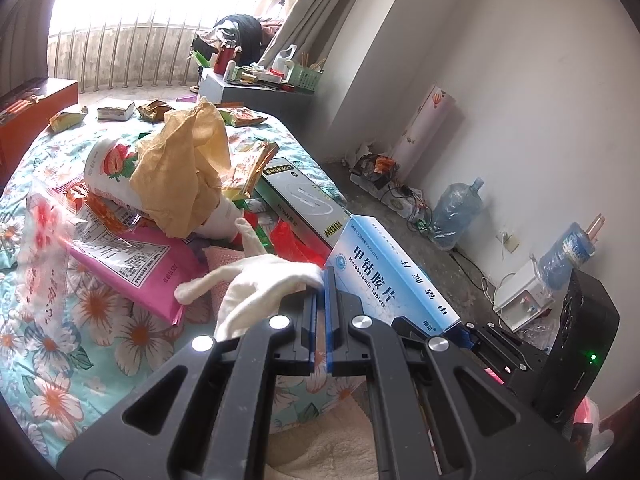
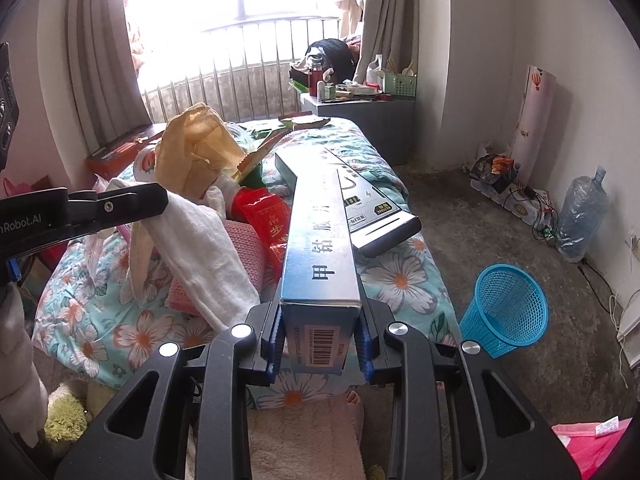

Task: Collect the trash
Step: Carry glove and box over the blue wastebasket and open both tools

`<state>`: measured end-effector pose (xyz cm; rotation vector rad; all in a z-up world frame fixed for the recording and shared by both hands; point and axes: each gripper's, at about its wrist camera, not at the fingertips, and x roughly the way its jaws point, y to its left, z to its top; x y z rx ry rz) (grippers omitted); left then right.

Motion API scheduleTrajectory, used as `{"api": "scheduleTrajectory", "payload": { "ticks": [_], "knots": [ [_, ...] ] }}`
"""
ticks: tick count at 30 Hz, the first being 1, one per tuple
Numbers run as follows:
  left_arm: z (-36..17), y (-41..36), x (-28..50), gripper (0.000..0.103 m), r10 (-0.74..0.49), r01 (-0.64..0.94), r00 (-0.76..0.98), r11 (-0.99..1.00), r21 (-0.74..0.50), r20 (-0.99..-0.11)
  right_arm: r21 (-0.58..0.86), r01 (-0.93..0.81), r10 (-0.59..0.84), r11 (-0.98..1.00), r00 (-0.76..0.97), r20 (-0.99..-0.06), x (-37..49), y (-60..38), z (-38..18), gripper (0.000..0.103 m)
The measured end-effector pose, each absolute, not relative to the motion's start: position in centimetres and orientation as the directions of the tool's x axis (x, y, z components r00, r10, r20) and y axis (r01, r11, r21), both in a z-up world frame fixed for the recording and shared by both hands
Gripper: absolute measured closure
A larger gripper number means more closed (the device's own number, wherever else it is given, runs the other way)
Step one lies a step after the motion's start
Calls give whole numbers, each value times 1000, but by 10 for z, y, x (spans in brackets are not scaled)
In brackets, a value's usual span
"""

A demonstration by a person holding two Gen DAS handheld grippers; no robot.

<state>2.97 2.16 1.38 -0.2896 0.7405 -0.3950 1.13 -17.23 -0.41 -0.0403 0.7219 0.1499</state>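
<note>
Above a flowered bed (image 1: 100,320) still strewn with wrappers, the left gripper (image 1: 319,280) pinches a white glove (image 1: 260,280), the right gripper (image 2: 320,332) clamps a blue medicine box (image 2: 320,256), and the blue wastebasket (image 2: 506,310) on the floor looks empty.

Heap of wrappers, pink packet (image 1: 132,264) and crumpled tan paper bag (image 1: 188,168) crowds bed's near left half. Long grey-green carton (image 2: 360,200) lies along bed's right edge. Bare grey concrete floor (image 2: 460,216) right of bed open. Blue mesh plastic waste basket (image 2: 506,310) tilted on floor, just beside bed, rim unobstructed. Blue water jug (image 2: 580,216) and cables line far wall.
</note>
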Motion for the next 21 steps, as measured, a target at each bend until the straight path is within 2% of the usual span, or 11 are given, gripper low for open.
{"api": "scheduleTrajectory", "payload": {
  "ticks": [13, 17, 21],
  "knots": [
    [38, 18, 28, 101, -459, 286, 689, 883, -371, -561, 32, -150, 137, 988, 773, -619, 0, -179, 11, 74],
    [65, 6, 40, 101, -514, 353, 678, 855, -381, -526, 89, -137, 163, 987, 795, -584, -2, -197, 31, 74],
    [97, -23, 68, 102, -585, 437, 636, 810, -390, -502, 117, -71, 123, 991, 833, -540, -1, -230, 53, 74]
  ]
}}
